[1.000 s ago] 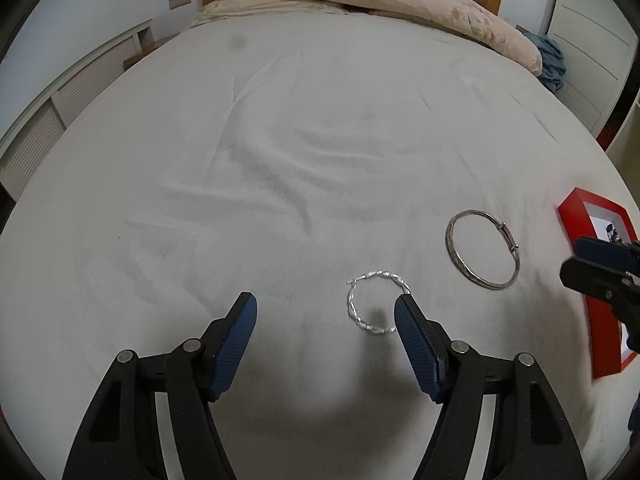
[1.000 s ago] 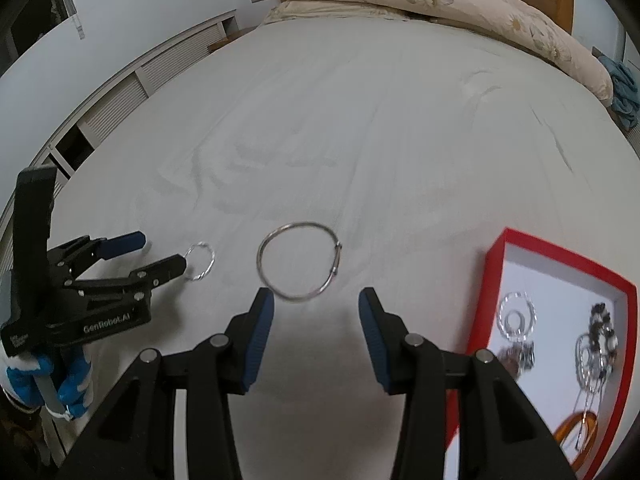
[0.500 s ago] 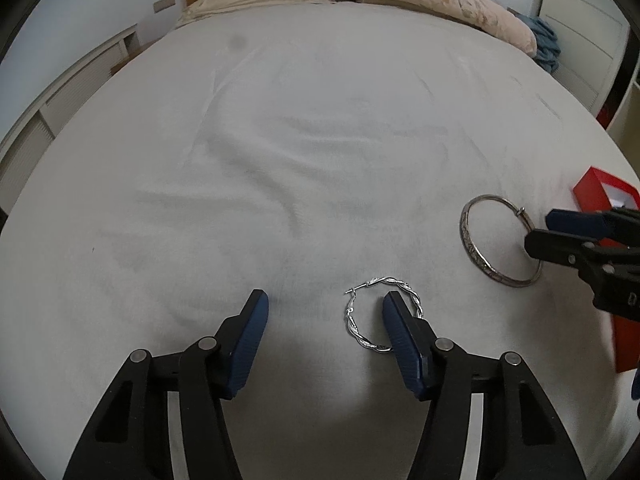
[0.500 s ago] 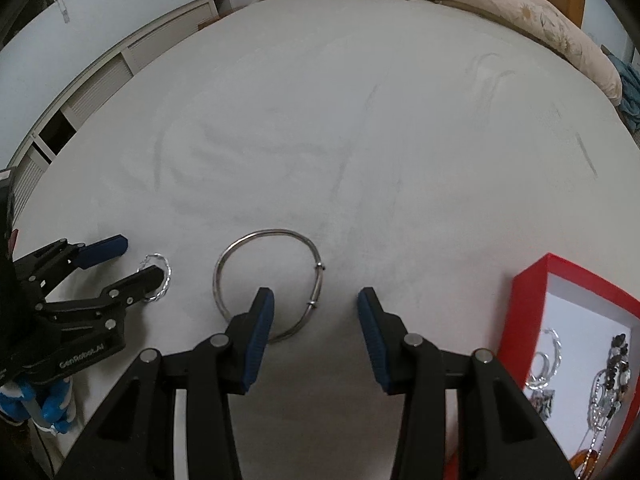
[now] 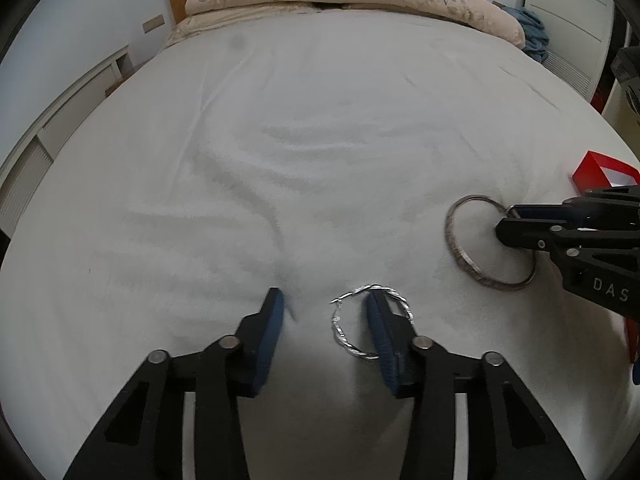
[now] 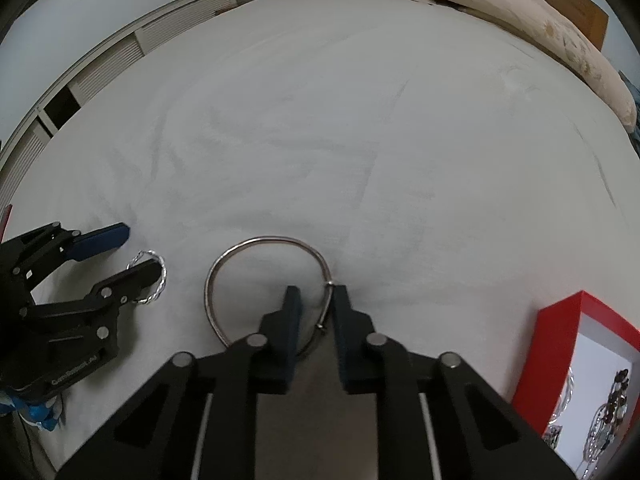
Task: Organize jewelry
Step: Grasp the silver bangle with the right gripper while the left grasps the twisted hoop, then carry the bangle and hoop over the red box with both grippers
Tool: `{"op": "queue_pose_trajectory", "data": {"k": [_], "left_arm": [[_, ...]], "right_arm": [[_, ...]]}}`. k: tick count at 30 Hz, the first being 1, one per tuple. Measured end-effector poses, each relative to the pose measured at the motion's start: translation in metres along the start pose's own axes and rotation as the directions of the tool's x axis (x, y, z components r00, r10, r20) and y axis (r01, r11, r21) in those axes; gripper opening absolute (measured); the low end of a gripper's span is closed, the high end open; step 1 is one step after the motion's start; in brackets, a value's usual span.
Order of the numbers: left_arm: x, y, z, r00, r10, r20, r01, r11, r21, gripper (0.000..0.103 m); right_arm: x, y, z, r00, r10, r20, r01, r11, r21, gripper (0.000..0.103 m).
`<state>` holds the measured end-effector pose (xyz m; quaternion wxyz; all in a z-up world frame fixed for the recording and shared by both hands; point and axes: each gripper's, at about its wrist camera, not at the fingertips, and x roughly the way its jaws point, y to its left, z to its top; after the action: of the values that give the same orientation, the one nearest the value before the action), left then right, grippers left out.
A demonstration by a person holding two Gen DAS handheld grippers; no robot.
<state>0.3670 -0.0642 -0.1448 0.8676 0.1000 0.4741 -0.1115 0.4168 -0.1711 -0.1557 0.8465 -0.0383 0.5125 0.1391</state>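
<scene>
Since the earlier frames: both grippers are sitting lower and closer over the white bed, and both sets of jaws have just been closing.
Left gripper: its jaws are standing partly spread, with the near side of the twisted silver hoop earring lying between them; the right pad is reaching down inside the hoop, and neither pad appears to be pressing on the wire yet.
Right gripper: its jaws are narrowed to a slim gap astride the right side of the silver bangle, near its clasp; whether the pads are already pinching the band is hard to tell from this angle.
Bangle and earring: both are lying flat on the bed, near each other but apart.
Red jewelry box: it is sitting open to the right of the bangle, holding several other pieces.
</scene>
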Motion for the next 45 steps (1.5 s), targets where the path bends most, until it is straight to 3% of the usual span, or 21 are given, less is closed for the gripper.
{"op": "queue_pose_trajectory", "data": {"k": [4,6,20,30,45], "left_arm": [[-0.003,-0.004,-0.001,1.000,-0.016,0.009,0.016,1.000,0.012,0.013],[-0.003,-0.006,-0.001,1.000,-0.023,0.012,0.023,1.000,0.013,0.008],[-0.017,-0.006,-0.004,1.000,-0.013,0.022,0.013,1.000,0.009,0.006],[-0.050,0.000,-0.011,0.999,0.007,0.041,-0.007,1.000,-0.001,0.006],[-0.104,-0.006,-0.033,0.998,0.016,0.063,-0.015,1.000,-0.015,0.006]], "right_arm": [[-0.003,-0.001,-0.003,1.000,0.013,0.015,-0.013,1.000,0.001,0.007],[-0.004,-0.001,-0.003,1.000,0.014,0.025,-0.014,1.000,0.004,0.005],[-0.038,0.012,-0.011,0.996,-0.001,0.086,-0.001,1.000,0.026,0.005],[-0.078,0.012,-0.019,0.994,-0.007,0.112,0.004,1.000,0.026,0.005],[-0.158,0.029,-0.060,0.987,-0.038,0.156,0.034,0.999,0.028,0.005]]}}
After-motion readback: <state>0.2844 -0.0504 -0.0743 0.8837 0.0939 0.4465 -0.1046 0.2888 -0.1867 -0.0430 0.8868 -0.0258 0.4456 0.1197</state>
